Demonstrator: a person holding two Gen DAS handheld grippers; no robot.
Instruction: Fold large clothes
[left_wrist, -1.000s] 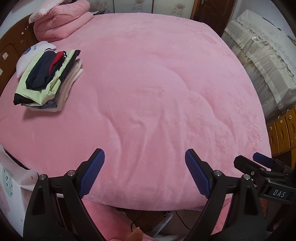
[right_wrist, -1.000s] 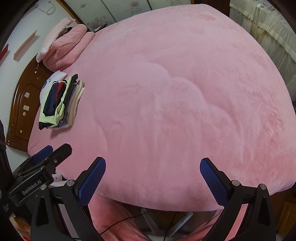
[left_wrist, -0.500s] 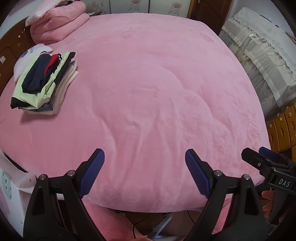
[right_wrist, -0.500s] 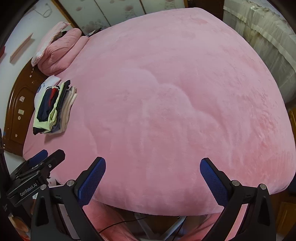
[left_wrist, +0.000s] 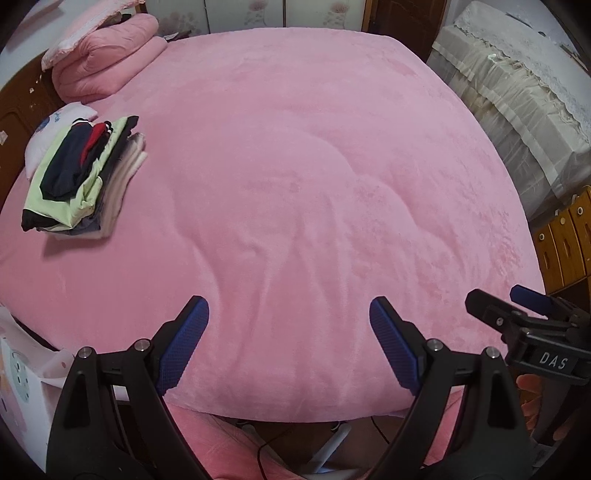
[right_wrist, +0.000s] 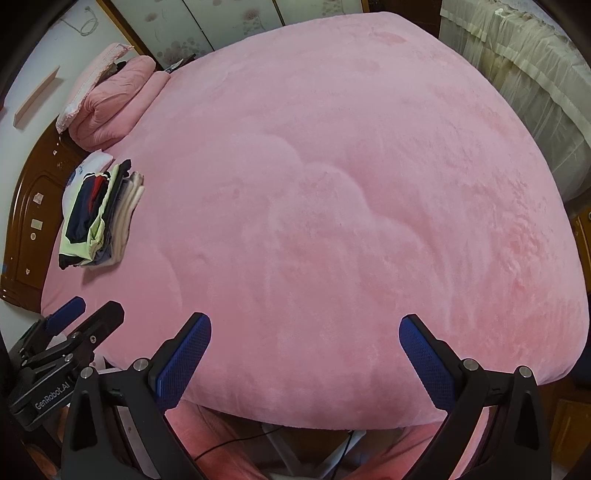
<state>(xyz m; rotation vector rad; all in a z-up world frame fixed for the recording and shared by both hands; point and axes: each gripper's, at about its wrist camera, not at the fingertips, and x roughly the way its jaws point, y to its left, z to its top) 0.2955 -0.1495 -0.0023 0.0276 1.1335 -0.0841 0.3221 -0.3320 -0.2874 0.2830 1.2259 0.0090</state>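
Observation:
A stack of folded clothes (left_wrist: 81, 173) in light green, navy, red and white lies at the far left of the pink bed (left_wrist: 314, 192); it also shows in the right wrist view (right_wrist: 98, 216). My left gripper (left_wrist: 290, 343) is open and empty above the bed's near edge. My right gripper (right_wrist: 304, 360) is open and empty above the same edge. Each gripper shows in the other's view, the right one (left_wrist: 524, 314) at the left view's right side and the left one (right_wrist: 74, 325) at the right view's left side.
A folded pink quilt with a pillow (left_wrist: 103, 62) lies at the bed's far left corner. A dark wooden headboard (right_wrist: 29, 206) runs along the left. A covered sofa (left_wrist: 517, 96) and wooden drawers (left_wrist: 565, 240) stand on the right. A white bag (left_wrist: 22, 380) sits at near left.
Both grippers stay open. Both views have shifted slightly over the bed, and the clothes stack sits a little differently in each frame. Nothing was taken hold of.

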